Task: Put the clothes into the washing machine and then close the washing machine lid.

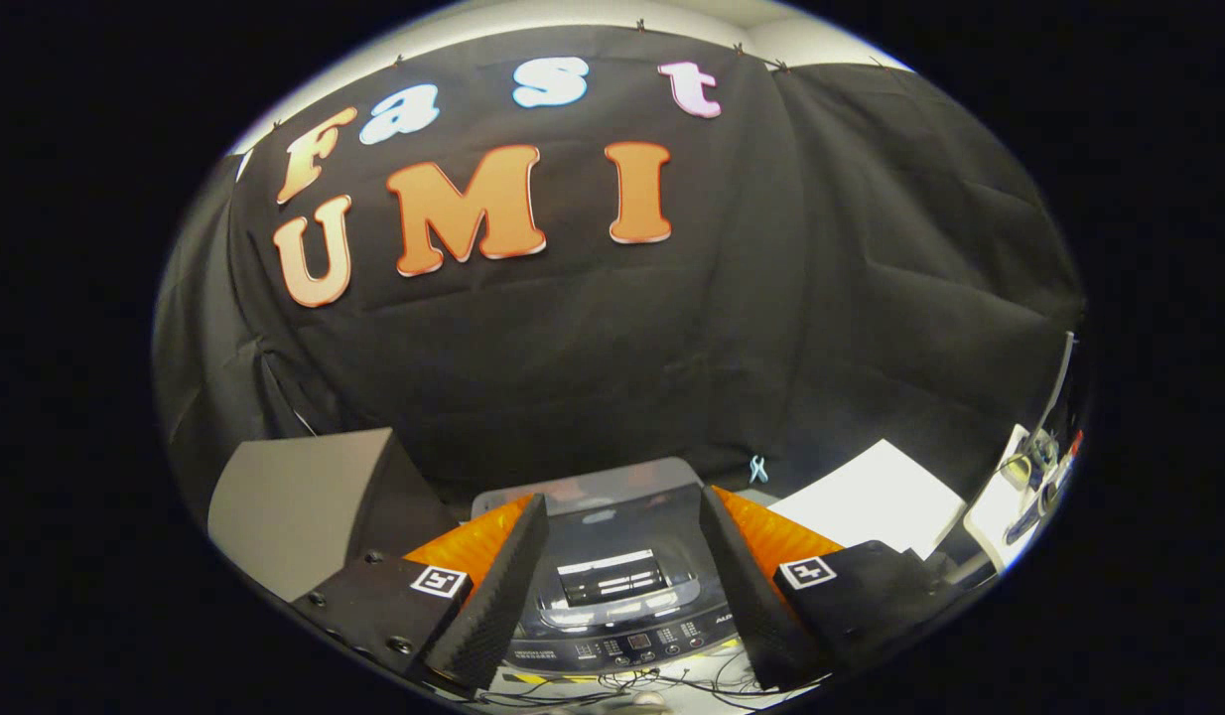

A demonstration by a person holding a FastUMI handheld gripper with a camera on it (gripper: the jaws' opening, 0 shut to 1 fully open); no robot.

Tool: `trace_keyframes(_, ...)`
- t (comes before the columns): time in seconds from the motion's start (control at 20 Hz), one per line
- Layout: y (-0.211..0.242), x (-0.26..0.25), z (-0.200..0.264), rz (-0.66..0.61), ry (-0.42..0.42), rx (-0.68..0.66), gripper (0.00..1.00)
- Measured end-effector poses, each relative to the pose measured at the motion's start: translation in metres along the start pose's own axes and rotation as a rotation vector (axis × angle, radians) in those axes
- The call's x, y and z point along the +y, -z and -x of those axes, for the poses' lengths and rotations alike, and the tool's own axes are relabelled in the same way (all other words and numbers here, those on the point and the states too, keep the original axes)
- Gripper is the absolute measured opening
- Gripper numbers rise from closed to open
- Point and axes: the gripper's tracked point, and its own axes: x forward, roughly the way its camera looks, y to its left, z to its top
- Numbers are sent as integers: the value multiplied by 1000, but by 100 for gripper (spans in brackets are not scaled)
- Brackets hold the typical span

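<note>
A small top-loading washing machine [612, 596] stands low down between my fingers, its control panel [627, 645] facing me. Its top is dark and glossy with a pale striped patch in the middle, and a grey translucent panel [593, 487] runs along its back. From this angle I cannot tell whether the lid is up or down. My gripper [622, 499] is open, held above and in front of the machine, with nothing between the fingers. The left finger [498, 586] and the right finger [742, 586] frame the machine's two sides.
A grey box [295, 506] stands to the left of the machine. A white flat board [876, 497] lies to its right, with a white stand and small items [1024, 477] further right. Loose cables [622, 685] lie in front of the machine. Black cloth hangs behind everything.
</note>
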Motion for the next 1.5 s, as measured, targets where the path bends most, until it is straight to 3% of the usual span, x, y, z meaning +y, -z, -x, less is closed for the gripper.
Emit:
trace_keyframes(0.6, -146, 22, 118, -15, -42, -309, 98)
trace_keyframes(1.5, -180, 20, 179, 5, -22, -384, 98)
